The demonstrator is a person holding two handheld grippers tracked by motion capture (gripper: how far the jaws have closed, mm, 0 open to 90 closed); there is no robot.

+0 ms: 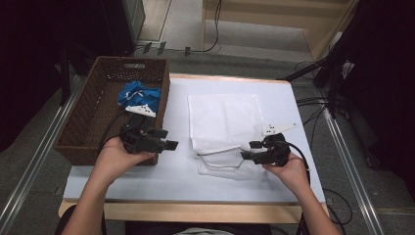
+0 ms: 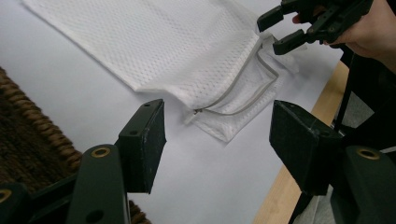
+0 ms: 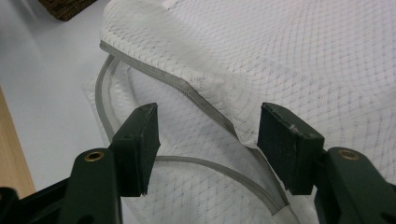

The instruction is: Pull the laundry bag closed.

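A white mesh bag (image 1: 222, 120) lies flat on the white table top, its grey zipper (image 1: 220, 159) undone at the near end so the mouth gapes. My right gripper (image 1: 250, 150) hovers at that mouth's right corner, open; in the right gripper view the jaws (image 3: 208, 144) straddle the zipper edge (image 3: 187, 91) of the mesh bag (image 3: 280, 56) without pressing it. My left gripper (image 1: 166, 139) is open and empty beside the basket, pointing at the bag. In the left gripper view its jaws (image 2: 217, 140) frame the mesh bag's (image 2: 177, 46) mouth, with the right gripper (image 2: 280, 30) beyond.
A brown wicker basket (image 1: 93, 105) stands at the table's left with a blue cloth (image 1: 139, 94) inside; its rim shows as the basket (image 2: 28, 149) and the basket (image 3: 65, 7). The table's wooden front edge (image 1: 195, 210) lies near. Cables run on the floor at right.
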